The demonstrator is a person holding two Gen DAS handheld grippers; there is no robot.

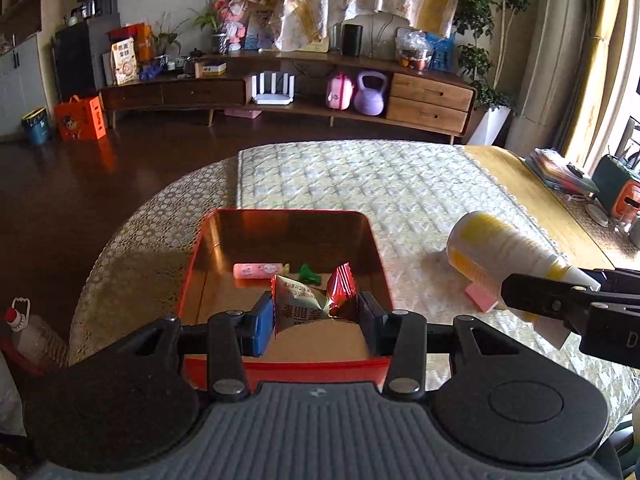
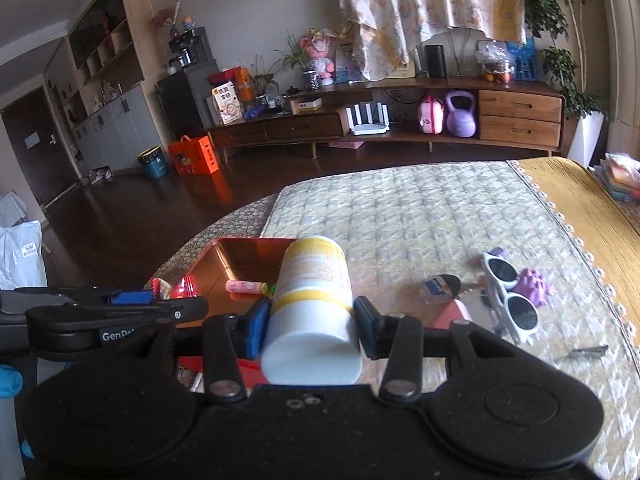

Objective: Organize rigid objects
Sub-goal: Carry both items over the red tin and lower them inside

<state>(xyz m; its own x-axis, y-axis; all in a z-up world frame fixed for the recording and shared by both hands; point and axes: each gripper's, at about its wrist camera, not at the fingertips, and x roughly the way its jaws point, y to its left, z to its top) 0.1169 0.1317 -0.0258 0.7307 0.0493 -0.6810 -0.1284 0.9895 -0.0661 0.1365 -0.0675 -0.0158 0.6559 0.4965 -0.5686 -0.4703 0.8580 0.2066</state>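
While left gripper (image 1: 316, 320) clamps snack packets (image 1: 298, 306), right gripper (image 2: 310, 326) grips bottle (image 2: 312, 304)

Left gripper (image 1: 318, 316) with black scissor-link arms, silver pivot screws behind the blue finger pads (image 1: 262, 322), ribbed grey housing at the base, right gripper (image 2: 310, 326) matching in black (white "GenRo" lettering partly visible on the neighbouring tool's side), round black discs flanking each body

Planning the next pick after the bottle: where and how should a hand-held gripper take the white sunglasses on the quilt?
Grip the white sunglasses across the bridge between the two dark lenses, coming from above. They lie on the quilted cover beside a purple item, and the bridge looks like the narrowest rigid part. The lenses are wider and probably slick.
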